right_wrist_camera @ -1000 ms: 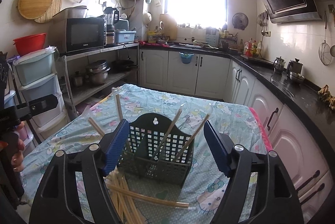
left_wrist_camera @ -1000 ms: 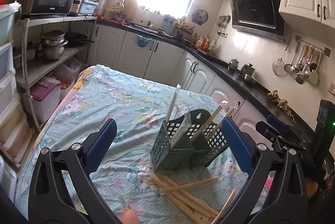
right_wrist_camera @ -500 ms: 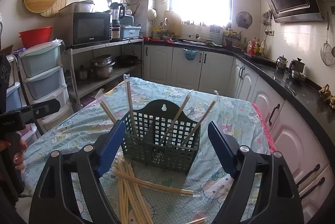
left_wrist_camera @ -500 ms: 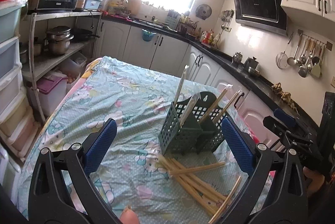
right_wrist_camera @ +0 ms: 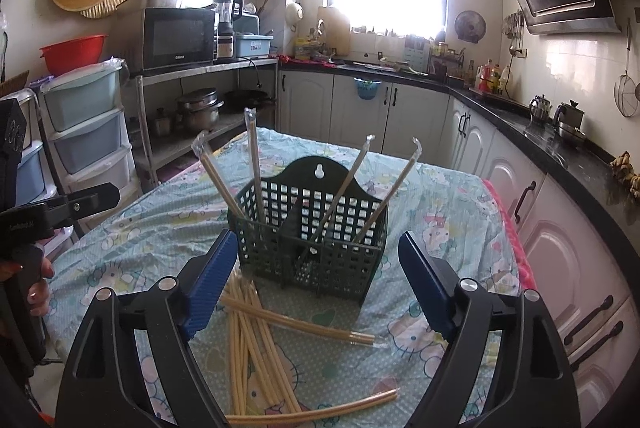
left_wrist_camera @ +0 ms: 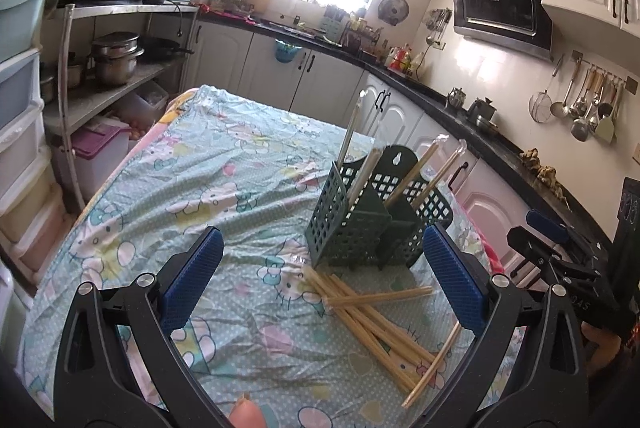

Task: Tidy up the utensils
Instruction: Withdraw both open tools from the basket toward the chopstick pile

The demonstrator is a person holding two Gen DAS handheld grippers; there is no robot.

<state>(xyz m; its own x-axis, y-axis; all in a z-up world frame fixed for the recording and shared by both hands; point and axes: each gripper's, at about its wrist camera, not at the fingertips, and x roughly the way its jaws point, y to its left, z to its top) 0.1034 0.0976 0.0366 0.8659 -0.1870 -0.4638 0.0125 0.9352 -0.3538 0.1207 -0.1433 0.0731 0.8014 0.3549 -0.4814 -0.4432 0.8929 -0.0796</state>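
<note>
Wrapped chopsticks [right_wrist_camera: 256,344] are lying loose on the bench [right_wrist_camera: 440,195], touching the front of the green caddy [right_wrist_camera: 312,240] at its 7 o'clock; four more pairs are leaning inside it. The left gripper [left_wrist_camera: 320,284] and right gripper [right_wrist_camera: 316,288] are both hovering wide apart, holding nothing.

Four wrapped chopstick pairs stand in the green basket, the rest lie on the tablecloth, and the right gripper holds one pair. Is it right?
Not quite: the right wrist view shows the right gripper open and empty. Four chopstick pairs do stand in the basket; the loose pile lies on the tablecloth.
</note>
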